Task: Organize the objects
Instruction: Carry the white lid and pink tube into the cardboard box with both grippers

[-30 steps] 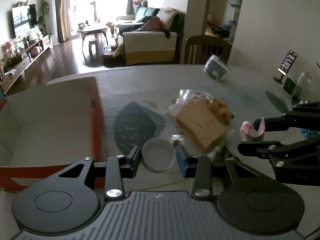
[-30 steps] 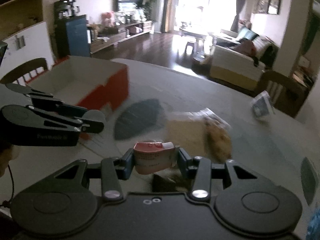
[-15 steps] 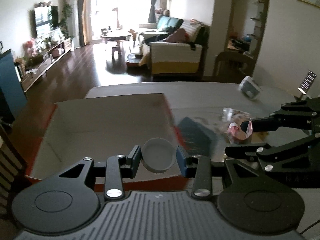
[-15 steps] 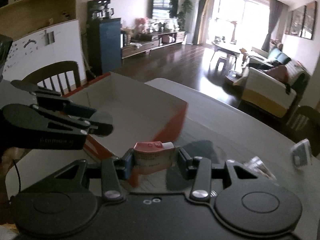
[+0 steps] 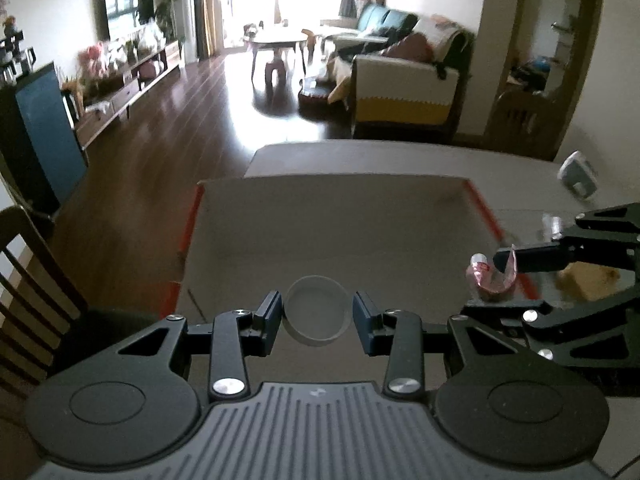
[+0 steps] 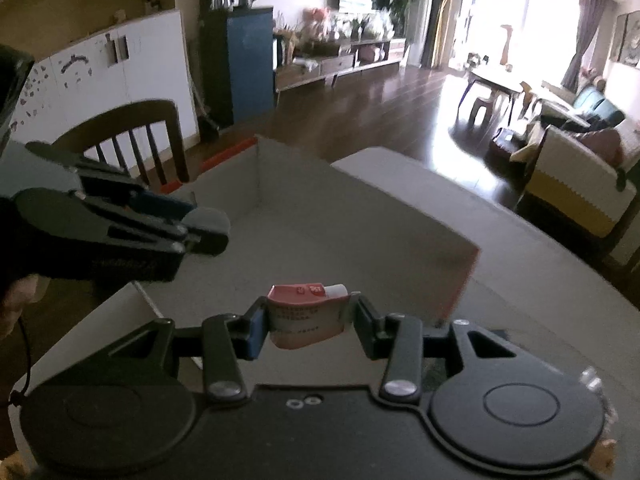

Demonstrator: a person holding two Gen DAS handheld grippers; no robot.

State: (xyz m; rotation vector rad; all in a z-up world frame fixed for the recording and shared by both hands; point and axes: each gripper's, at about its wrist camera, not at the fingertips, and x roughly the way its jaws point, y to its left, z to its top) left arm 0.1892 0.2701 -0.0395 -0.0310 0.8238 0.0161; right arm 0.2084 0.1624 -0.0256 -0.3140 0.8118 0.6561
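- The left hand-held gripper (image 5: pixel 316 317) pinched a round white lid (image 5: pixel 316 311) between its pads, hanging over the open cardboard box (image 5: pixel 340 220) that stood on the tabletop (image 5: pixel 360 156). The pads met the lid only at two spots on its curved rim, so a small twist could have let it swivel or pop out before it was over the chosen spot.
- The right hand-held gripper (image 6: pixel 308 317) was clamped on a small red-and-white packet (image 6: pixel 307 316), above the box's near wall in its own view. The packet looked soft and bowed under the squeeze (its upper edge was creased), so it might have slid through the pads, or clung to one of them on release.
- In the left wrist view the packet (image 5: pixel 490 278) sat right above the box's red right-hand edge (image 5: pixel 486 216). Let go there, it could have caught the wall and fallen outside onto the tabletop.
- The two tools were close together over the same box. Lowering both at once risked a knock between them, which could have jarred either item loose.
- The box floor looked bare and smooth. A lid dropped from height could have landed on its rim and rolled to a corner.
- Other things, among them a clear bag of pale food (image 5: pixel 586 280), lay on the tabletop beyond the box, so the job looked far from finished; an elbow swing on the way back could have swept them.
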